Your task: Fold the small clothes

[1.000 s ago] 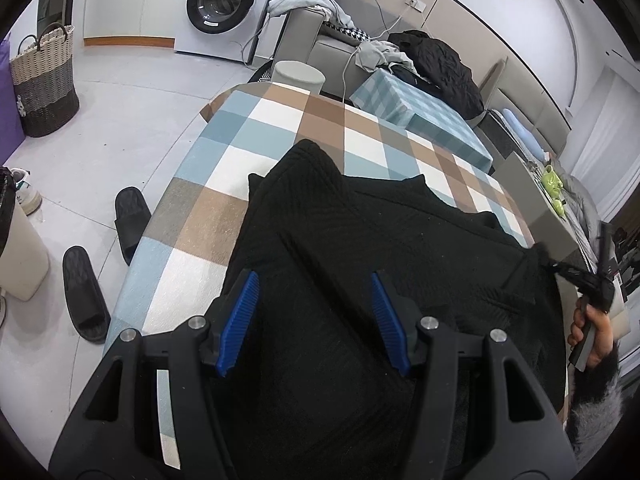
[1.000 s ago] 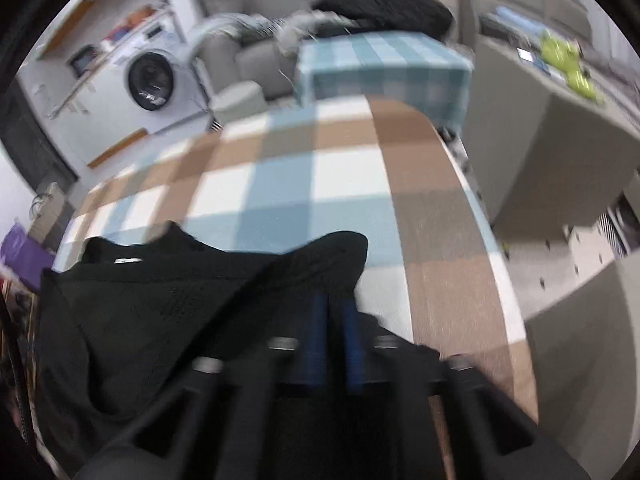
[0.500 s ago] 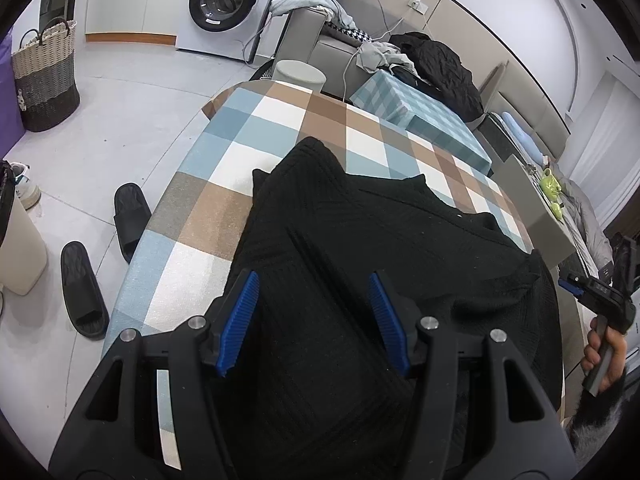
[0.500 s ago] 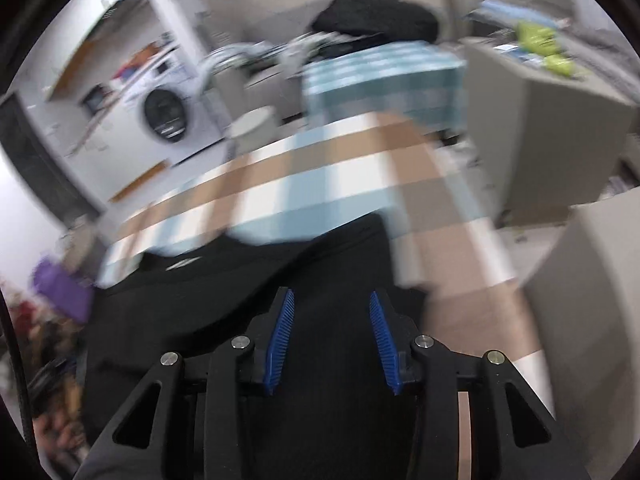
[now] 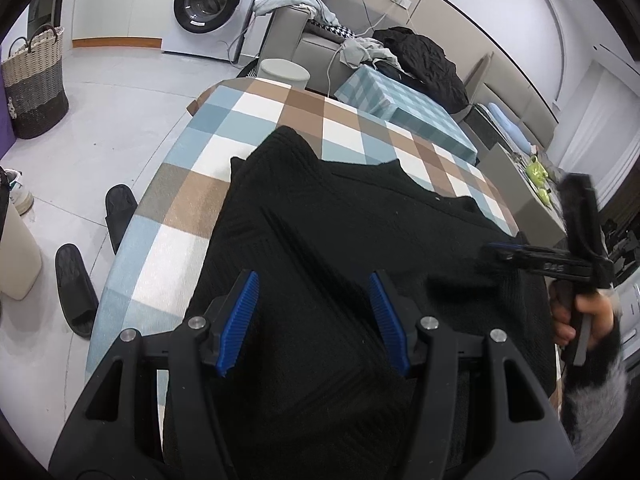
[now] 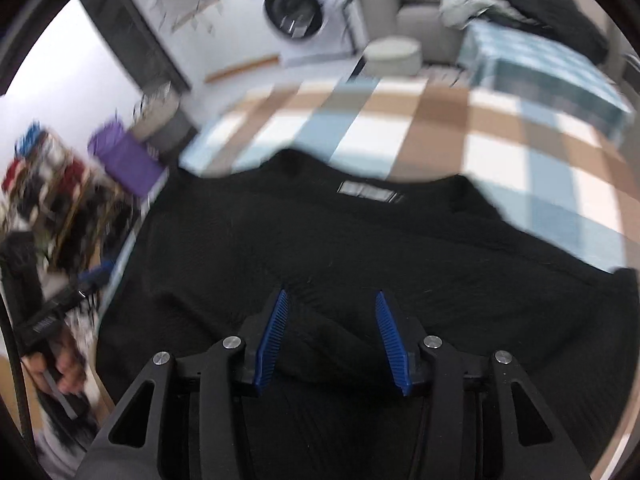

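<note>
Black sweater (image 5: 340, 240) spread on checked desk (image 5: 256, 120); left tongs (image 5: 314, 320) released above it; right tongs (image 6: 330, 338) just opened, gripping nothing.

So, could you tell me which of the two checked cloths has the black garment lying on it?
The brown, blue and white checked tablecloth carries the black garment; the teal checked cloth behind it carries none.

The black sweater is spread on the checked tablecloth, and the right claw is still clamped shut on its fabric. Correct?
Not quite. The black sweater does lie on the checked tablecloth, but the right claw has just been opening: the right wrist view shows its blue pads apart, pressing on nothing, with the fabric lying beneath them.
</note>
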`<state>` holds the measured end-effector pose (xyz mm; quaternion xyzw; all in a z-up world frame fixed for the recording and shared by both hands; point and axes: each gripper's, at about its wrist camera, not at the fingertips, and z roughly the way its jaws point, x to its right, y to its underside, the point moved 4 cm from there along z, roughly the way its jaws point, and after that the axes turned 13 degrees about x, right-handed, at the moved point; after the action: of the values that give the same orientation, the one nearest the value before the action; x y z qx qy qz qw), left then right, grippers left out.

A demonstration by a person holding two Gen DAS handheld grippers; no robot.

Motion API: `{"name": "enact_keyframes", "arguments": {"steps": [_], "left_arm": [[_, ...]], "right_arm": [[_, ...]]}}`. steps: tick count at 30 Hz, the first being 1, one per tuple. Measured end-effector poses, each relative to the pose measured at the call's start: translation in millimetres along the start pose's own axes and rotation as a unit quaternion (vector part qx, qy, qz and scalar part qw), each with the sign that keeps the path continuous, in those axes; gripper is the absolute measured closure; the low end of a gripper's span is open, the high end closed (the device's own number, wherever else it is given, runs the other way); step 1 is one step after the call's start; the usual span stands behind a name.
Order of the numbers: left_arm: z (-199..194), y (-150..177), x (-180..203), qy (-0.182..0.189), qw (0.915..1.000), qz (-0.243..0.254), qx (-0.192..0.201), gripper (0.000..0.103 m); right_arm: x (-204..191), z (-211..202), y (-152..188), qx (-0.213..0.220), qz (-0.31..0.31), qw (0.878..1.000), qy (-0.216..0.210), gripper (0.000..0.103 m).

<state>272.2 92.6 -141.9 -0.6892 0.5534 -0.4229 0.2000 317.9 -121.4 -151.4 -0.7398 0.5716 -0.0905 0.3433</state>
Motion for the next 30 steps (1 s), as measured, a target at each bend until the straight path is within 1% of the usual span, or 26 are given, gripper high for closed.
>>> {"name": "enact_keyframes", "arguments": {"steps": [3,5,6,8,9,10,11,13,14,15,17,18,19,20,21,23,24,25,27,28,29,30], "left_arm": [[-1.8,5.7,0.5,0.002,1.0000,0.001,-0.005,0.048],[-1.1,8.7,0.0,0.003,1.0000,-0.001,-0.008,0.048],[-0.1,10.1,0.1,0.004,0.9999,-0.002,-0.010,0.048],[2.0,12.1,0.3,0.005,0.9999,-0.002,-0.011,0.048],[2.4,12.7,0.9,0.006,0.9999,-0.003,-0.012,0.048],[2.5,13.2,1.5,0.007,0.9999,-0.004,-0.013,0.048],[2.7,13.3,2.0,0.008,0.9999,-0.004,-0.013,0.048],[0.8,13.1,3.3,0.009,0.9999,-0.003,-0.010,0.048],[-0.5,12.9,3.9,0.009,0.9999,-0.003,-0.008,0.048],[-1.6,12.7,3.9,0.009,0.9999,-0.003,-0.007,0.048],[-3.3,12.4,4.1,0.008,0.9999,-0.005,-0.005,0.048],[-3.7,12.4,3.7,0.006,1.0000,-0.005,-0.006,0.048],[-4.3,12.3,3.0,0.004,1.0000,-0.005,-0.006,0.048],[-4.8,12.4,2.2,0.001,1.0000,-0.005,-0.006,0.048],[-5.5,12.8,1.0,-0.002,1.0000,-0.005,-0.006,0.048],[-6.5,13.7,-1.3,-0.006,0.9999,-0.005,-0.007,0.048],[-6.9,14.6,-2.5,-0.008,0.9999,-0.005,-0.008,0.048],[-7.3,15.3,-4.0,-0.010,0.9999,-0.005,-0.008,0.048],[-7.6,17.2,-6.4,-0.013,0.9998,-0.005,-0.011,0.048],[-7.7,17.8,-7.6,-0.014,0.9998,-0.006,-0.012,0.048],[-7.7,18.6,-8.2,-0.014,0.9998,-0.005,-0.013,0.048],[-7.6,19.2,-8.4,-0.014,0.9998,-0.005,-0.014,0.048]], "right_arm": [[-3.5,5.8,10.2,-0.039,-0.028,0.999,-0.012,0.056],[-5.3,3.6,16.6,-0.048,-0.048,0.998,-0.019,0.056],[-6.8,1.9,18.5,-0.047,-0.057,0.997,-0.019,0.059],[-9.7,-2.0,21.1,-0.041,-0.076,0.996,-0.019,0.076],[-12.2,-4.0,22.6,-0.041,-0.091,0.995,-0.022,0.082],[-15.5,-4.9,24.1,-0.037,-0.107,0.993,-0.021,0.093],[-17.0,-6.0,22.9,-0.029,-0.117,0.993,-0.019,0.098],[-17.7,-13.3,15.5,0.005,-0.130,0.991,-0.015,0.099],[-16.7,-19.7,5.5,0.037,-0.131,0.991,-0.008,0.100],[-15.9,-24.1,-2.8,0.060,-0.129,0.990,-0.004,0.100],[-13.6,-30.0,-27.1,0.112,-0.117,0.987,0.021,0.100],[-11.3,-29.1,-37.8,0.127,-0.109,0.985,0.034,0.100],[-12.5,-24.3,-45.1,0.132,-0.107,0.984,0.044,0.100],[-9.6,-15.8,-54.3,0.134,-0.109,0.983,0.068,0.100],[-8.0,-7.9,-59.1,0.128,-0.107,0.983,0.081,0.098],[3.8,12.1,-61.4,0.092,-0.093,0.985,0.112,0.086],[8.2,18.1,-59.8,0.079,-0.085,0.986,0.120,0.083],[13.2,18.9,-56.6,0.070,-0.074,0.987,0.124,0.079],[24.6,9.3,-51.6,0.071,-0.045,0.990,0.112,0.077],[30.1,-0.4,-48.9,0.076,-0.033,0.991,0.108,0.072],[37.8,-17.8,-43.2,0.088,-0.018,0.990,0.108,0.063],[41.8,-28.7,-40.0,0.096,-0.009,0.989,0.108,0.059]]}}
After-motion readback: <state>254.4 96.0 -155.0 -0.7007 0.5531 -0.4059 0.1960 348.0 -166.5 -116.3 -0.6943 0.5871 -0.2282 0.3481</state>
